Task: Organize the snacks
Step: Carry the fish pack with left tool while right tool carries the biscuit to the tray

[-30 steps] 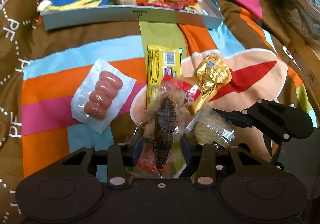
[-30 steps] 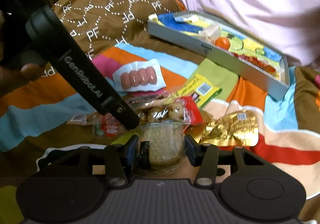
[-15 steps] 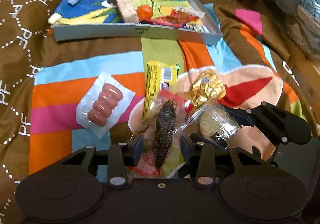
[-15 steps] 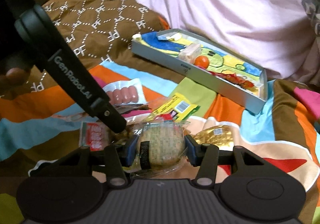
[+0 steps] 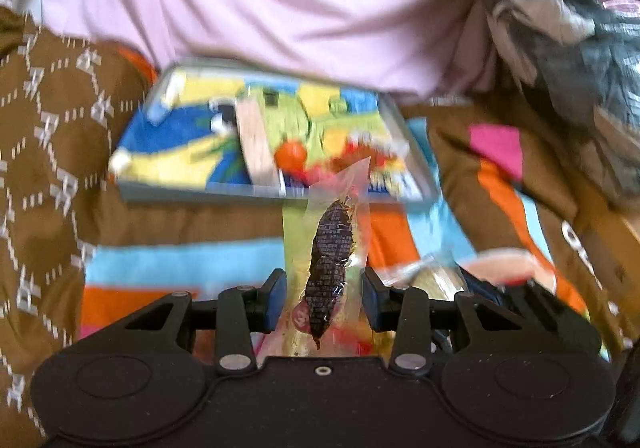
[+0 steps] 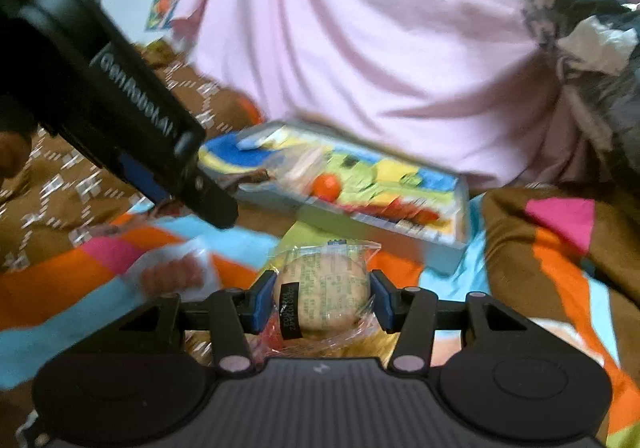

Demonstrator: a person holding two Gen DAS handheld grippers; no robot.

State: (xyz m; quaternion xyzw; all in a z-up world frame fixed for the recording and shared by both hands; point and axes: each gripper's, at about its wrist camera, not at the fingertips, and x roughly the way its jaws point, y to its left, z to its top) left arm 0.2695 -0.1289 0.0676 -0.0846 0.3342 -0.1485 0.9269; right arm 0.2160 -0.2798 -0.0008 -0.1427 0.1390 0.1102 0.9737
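My left gripper is shut on a clear packet with a dark brown snack, held upright above the striped blanket. Beyond it lies the grey tray with a colourful lining, an orange ball and a beige bar. My right gripper is shut on a round pale biscuit in a clear wrapper, also lifted off the blanket. In the right wrist view the tray lies ahead to the right. One black finger of the left tool crosses the upper left.
A packet of pink sausages lies on the blanket at the left. A pink cloth rises behind the tray, and dark patterned fabric is piled at the right. The brown patterned cover spreads to the left.
Both grippers have risen with their packets off the snack pile and tilted upward. The tray and the pink cloth now fill more of both views; the pile has dropped out of the left view.
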